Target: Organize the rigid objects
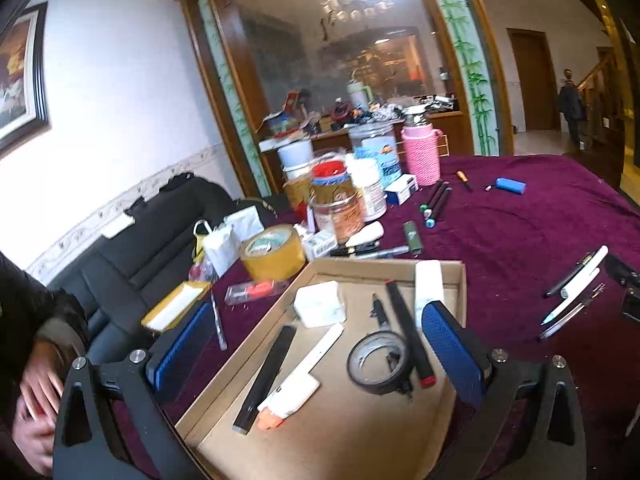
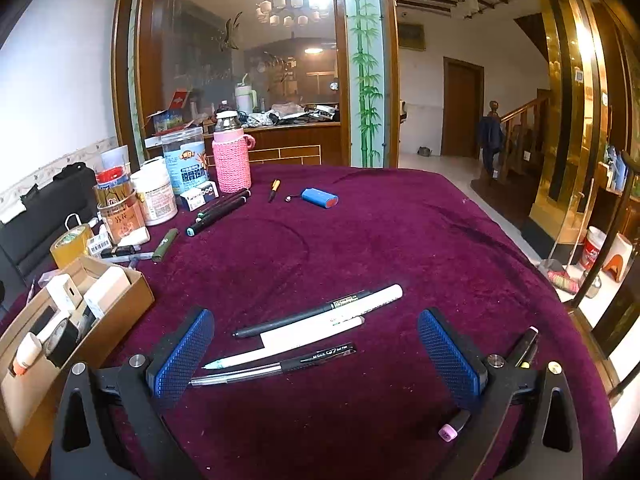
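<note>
1. Left gripper [image 1: 320,344]: fingers apart, empty, above the box [image 1: 456,280] holding tape [image 1: 378,362].
2. Right gripper [image 2: 316,352]: fingers apart, empty, over pens [image 2: 320,320] lying on the cloth [image 2: 400,240].

The shallow brown cardboard box [image 1: 452,276] runs off the bottom edge of the left wrist view; in the right wrist view its near corner is cut by the left edge. Print on the clustered plastic jars [image 1: 340,200] at the maroon tablecloth's [image 1: 520,232] far-left edge is too blurred to read. A pink-capped marker [image 2: 450,431] lies partly hidden under the right gripper's [image 2: 316,350] frame.
</note>
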Demonstrator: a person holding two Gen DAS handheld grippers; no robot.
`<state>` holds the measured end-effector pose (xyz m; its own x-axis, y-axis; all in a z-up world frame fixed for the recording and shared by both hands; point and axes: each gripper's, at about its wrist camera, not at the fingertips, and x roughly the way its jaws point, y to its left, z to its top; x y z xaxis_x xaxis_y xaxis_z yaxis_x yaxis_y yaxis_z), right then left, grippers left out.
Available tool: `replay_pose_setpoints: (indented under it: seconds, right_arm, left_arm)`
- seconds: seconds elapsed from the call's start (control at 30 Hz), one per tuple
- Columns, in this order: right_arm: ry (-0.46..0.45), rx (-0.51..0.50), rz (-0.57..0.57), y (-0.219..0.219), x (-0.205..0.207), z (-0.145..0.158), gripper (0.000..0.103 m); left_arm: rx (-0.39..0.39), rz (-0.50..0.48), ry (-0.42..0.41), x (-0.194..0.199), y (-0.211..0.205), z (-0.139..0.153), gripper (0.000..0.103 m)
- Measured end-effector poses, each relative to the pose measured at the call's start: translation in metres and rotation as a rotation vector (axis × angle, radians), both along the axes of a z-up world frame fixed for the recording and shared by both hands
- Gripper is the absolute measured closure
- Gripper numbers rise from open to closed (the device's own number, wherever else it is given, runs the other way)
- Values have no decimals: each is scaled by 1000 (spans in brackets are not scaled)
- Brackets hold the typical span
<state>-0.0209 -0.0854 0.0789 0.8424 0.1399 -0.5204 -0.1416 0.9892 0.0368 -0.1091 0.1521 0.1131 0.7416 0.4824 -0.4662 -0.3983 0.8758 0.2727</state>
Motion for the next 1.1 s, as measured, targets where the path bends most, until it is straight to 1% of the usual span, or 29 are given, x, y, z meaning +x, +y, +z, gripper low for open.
replay_pose_setpoints:
  seconds: [0.27,0.4,0.87,1.1]
  right_arm:
    - [14,-32,-16,3,4,-5,1]
    - [18,-43,-17,4,4,-7,1]
    - [32,-59,-12,7,6,-10,1]
    - [38,-62,-10,7,6,-11,1]
  left_arm:
    - [-93,33,47,1,27,-17,0]
    - [-118,38,62,1,34,-23,0]
    - [-168,54,92,7,47,-32,0]
    - [-177,55,114,10,49,-36,0]
